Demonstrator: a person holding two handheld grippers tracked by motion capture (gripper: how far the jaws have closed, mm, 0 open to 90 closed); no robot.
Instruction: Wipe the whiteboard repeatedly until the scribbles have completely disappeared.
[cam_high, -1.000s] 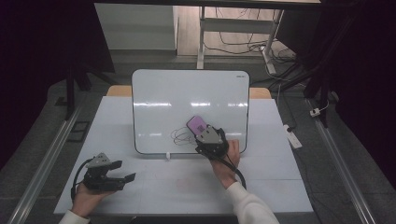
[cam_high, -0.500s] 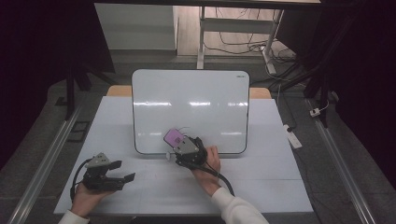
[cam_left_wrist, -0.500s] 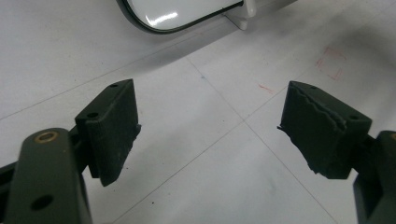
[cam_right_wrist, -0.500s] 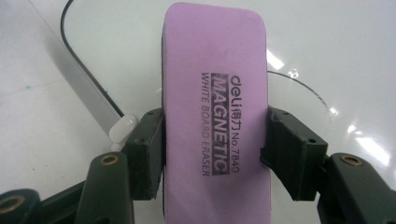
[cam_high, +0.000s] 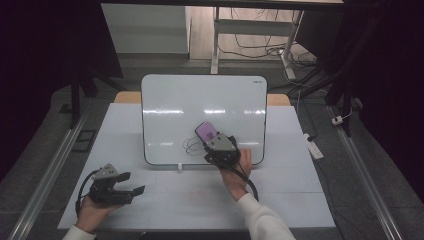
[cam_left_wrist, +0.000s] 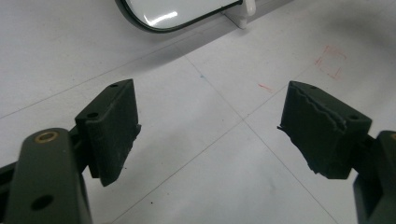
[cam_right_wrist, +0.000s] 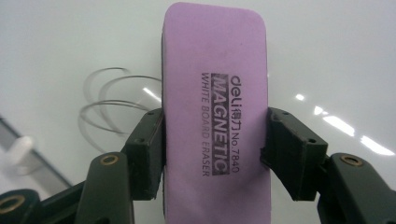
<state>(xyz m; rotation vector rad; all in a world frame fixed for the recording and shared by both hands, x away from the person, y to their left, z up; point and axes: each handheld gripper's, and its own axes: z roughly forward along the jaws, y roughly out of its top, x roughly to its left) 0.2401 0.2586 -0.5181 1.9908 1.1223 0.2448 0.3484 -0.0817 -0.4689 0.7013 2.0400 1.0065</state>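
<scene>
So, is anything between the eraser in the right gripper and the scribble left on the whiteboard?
Nothing visible. The right gripper is shut on the pink eraser, and the looping scribble lies just beside it on bare whiteboard.

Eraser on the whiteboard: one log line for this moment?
right gripper: shut on eraser | eraser: on whiteboard beside scribble | left gripper: open, over table
</scene>
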